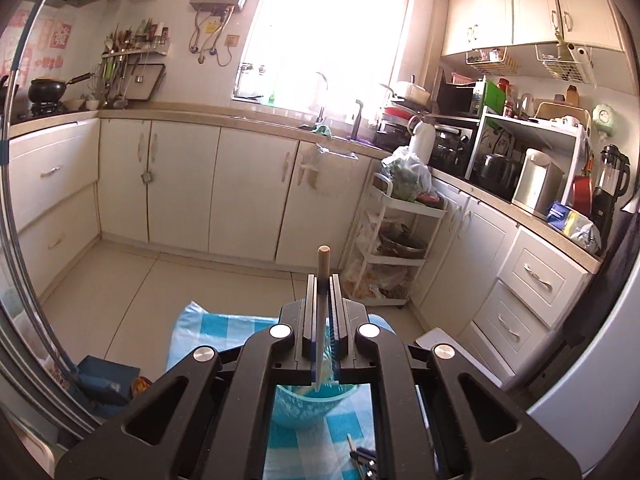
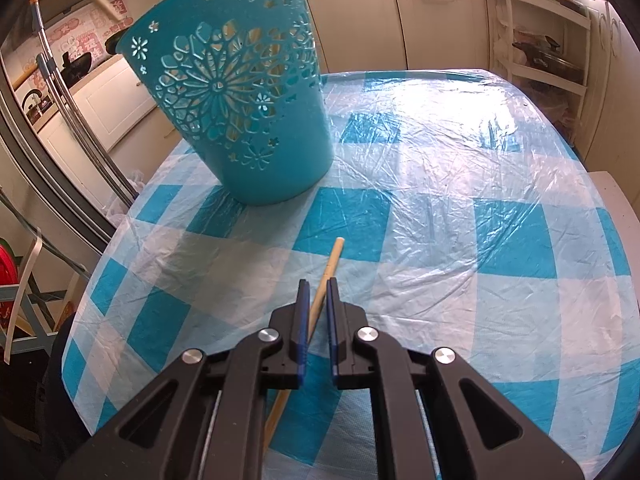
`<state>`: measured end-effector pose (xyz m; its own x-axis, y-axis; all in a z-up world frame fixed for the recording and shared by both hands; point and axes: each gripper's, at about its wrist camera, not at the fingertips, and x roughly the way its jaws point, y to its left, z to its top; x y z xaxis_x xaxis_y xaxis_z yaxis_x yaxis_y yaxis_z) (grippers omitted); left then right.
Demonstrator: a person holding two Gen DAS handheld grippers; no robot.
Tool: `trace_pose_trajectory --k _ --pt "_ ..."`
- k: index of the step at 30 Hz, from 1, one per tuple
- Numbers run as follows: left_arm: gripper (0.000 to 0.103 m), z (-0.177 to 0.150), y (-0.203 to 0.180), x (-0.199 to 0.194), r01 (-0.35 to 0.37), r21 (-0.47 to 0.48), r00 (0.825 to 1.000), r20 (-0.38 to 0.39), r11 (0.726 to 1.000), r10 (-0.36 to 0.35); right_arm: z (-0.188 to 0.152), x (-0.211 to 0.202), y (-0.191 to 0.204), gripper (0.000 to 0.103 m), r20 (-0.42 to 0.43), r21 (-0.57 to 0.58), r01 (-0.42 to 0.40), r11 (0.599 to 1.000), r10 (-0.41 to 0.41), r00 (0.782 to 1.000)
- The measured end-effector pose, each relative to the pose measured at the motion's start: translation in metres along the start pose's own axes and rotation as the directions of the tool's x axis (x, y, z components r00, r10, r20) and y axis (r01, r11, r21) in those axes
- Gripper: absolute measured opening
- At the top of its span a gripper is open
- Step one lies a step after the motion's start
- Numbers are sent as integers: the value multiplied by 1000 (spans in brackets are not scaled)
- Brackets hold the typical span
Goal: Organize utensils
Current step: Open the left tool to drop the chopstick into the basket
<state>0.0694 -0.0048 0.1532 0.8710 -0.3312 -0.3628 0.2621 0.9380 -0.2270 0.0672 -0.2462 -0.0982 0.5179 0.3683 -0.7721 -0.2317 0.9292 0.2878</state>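
Observation:
My left gripper is shut on a wooden chopstick and holds it upright above the teal perforated basket. The basket stands on the blue-and-white checked table at the far left, with several pale sticks showing through its holes. A second wooden chopstick lies on the cloth. My right gripper is low over it, jaws slightly apart on either side of the stick, not pressing it. In the left wrist view the right gripper's tips and that chopstick show below.
White kitchen cabinets and a white rolling cart stand beyond the table. A mop handle and a folding frame lean at the table's left. The cloth is covered in crinkled plastic film.

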Motion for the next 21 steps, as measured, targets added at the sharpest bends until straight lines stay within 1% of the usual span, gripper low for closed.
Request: trace_pose_trajectory --k 2,6,12,16,18,20,21 --pt "5 3 1 9 0 -8 1000 -7 1000 0 0 0 0 8 0 3 -4 1000 4 1000" --pt "5 2 -2 31 -17 7 1000 -21 1000 17 0 0 -1 8 0 11 -14 1000 14 1000" --pt "6 -20 -5 85 -64 49 993 -96 997 68 0 -1 -4 8 0 19 -25 1000 25 1000" --pt "6 -45 -3 126 -101 88 976 -184 991 116 1 -1 -6 9 0 21 -30 999 30 1000" --pt "6 -56 1 134 -103 82 969 -218 991 118 0 -1 -6 10 1 20 -32 999 32 999" --pt "9 -66 10 134 -109 65 966 -231 992 121 0 -1 -6 12 2 21 -36 999 36 999" --pt "16 -70 14 132 -113 61 964 -233 992 124 0 -1 -5 12 3 18 -34 999 34 999"
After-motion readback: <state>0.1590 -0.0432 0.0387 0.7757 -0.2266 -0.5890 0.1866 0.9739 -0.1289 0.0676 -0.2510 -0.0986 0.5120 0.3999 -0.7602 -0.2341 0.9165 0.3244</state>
